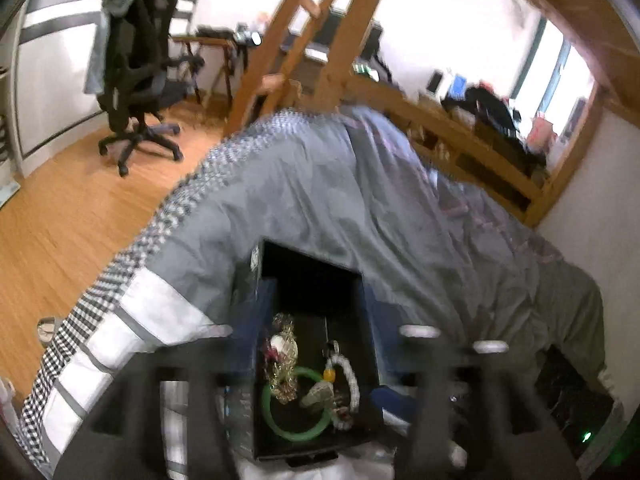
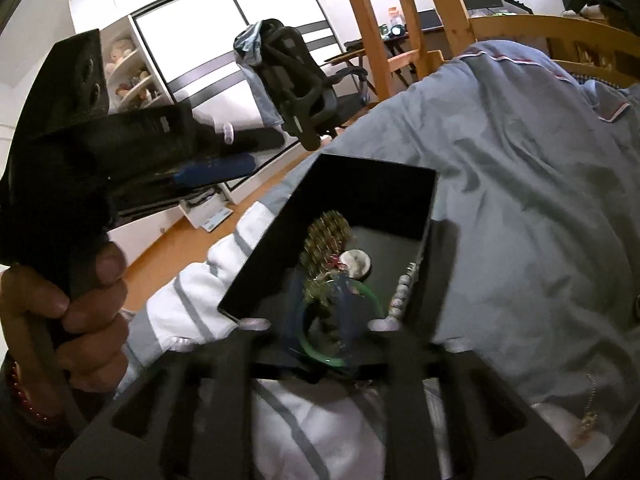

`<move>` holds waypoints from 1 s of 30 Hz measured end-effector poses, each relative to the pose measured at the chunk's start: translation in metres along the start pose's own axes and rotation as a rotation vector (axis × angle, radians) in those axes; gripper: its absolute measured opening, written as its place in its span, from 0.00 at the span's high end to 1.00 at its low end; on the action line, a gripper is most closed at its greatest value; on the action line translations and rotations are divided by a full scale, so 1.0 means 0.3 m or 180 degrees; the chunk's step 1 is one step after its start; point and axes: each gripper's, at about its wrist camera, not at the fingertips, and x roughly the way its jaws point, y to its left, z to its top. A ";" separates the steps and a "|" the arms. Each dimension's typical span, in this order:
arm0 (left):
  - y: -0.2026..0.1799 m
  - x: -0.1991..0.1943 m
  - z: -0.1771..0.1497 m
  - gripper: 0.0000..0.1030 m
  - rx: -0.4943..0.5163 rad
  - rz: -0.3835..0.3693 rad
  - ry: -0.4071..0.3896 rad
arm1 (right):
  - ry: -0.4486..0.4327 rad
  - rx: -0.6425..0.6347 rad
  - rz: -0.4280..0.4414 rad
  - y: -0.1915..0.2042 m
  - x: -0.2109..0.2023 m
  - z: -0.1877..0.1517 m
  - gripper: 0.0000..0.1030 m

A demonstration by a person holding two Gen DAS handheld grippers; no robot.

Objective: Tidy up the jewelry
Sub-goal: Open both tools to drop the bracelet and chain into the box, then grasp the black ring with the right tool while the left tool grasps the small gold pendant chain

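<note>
A black open box lies on the grey duvet and holds jewelry: a green bangle, a gold chain bundle and a white bead bracelet. The box also shows in the right wrist view with the green bangle, the gold bundle, a white round piece and white beads. My left gripper is open just above the box, blurred. My right gripper is open over the box's near edge, empty. A thin gold chain lies on the bedding at right.
The bed's grey duvet fills the middle, with a checked edge at left. A wooden ladder and bed rail stand behind. A black office chair stands on the wooden floor. The left gripper body and a hand fill the right view's left side.
</note>
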 end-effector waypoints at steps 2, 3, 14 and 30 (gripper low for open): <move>0.002 -0.036 0.008 0.32 0.0009 0.0032 -0.0200 | -0.0194 0.0063 -0.0030 -0.017 -0.038 0.014 0.23; 0.004 -0.049 0.011 0.29 -0.0008 0.0019 -0.0269 | -0.0230 0.0117 -0.0102 -0.037 -0.051 0.029 0.19; -0.101 0.000 -0.040 0.07 0.0266 -0.0287 -0.0128 | -0.0291 0.0633 -0.1597 -0.332 -0.242 0.094 0.04; -0.541 0.133 -0.441 0.07 0.1457 -0.0931 0.0611 | 0.0072 0.0270 -0.2183 -0.458 -0.521 0.058 0.04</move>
